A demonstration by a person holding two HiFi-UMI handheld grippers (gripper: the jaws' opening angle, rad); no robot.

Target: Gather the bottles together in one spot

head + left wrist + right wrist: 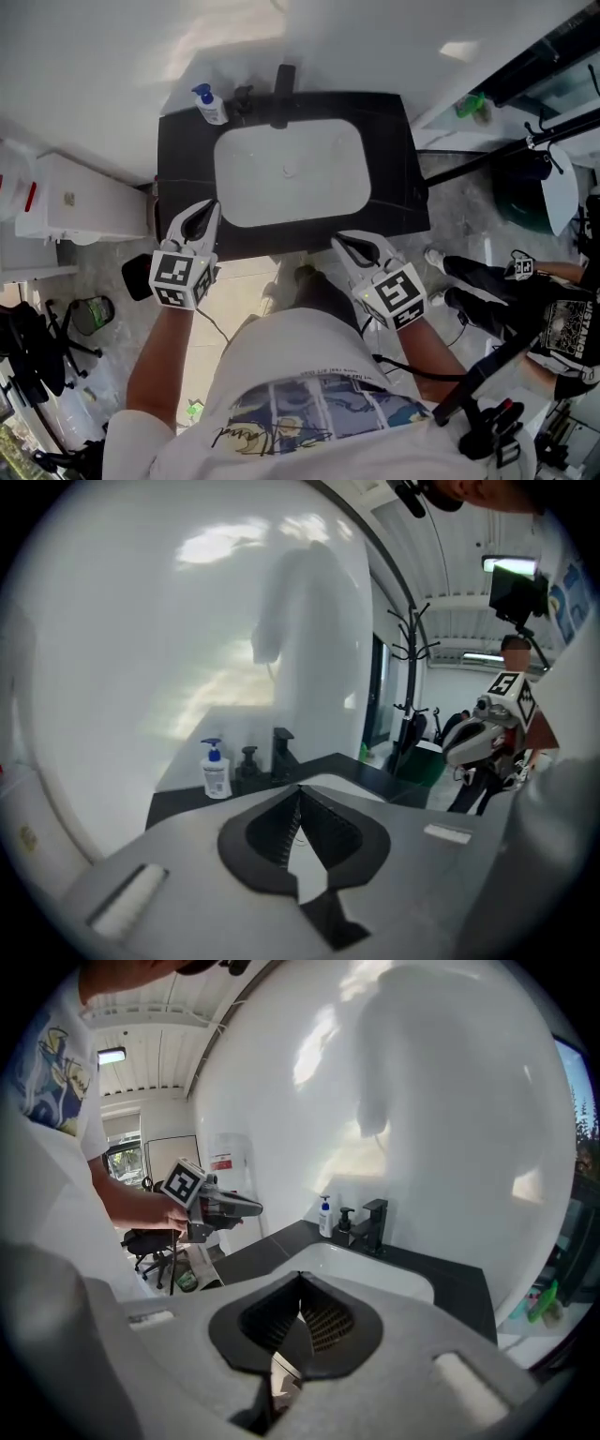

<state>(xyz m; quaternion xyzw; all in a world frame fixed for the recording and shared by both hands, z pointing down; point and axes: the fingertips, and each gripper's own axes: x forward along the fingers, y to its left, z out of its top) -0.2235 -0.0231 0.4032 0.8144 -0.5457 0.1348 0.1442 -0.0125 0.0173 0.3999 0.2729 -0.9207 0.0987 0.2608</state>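
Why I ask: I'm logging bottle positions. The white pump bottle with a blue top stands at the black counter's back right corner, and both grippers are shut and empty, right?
Wrong corner. The white pump bottle with a blue top stands at the black counter's back left corner, as the head view shows. The left gripper and the right gripper are shut and empty.

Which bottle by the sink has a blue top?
The white bottle at the counter's back corner, farthest from the tap. The small bottle beside it is black all over.
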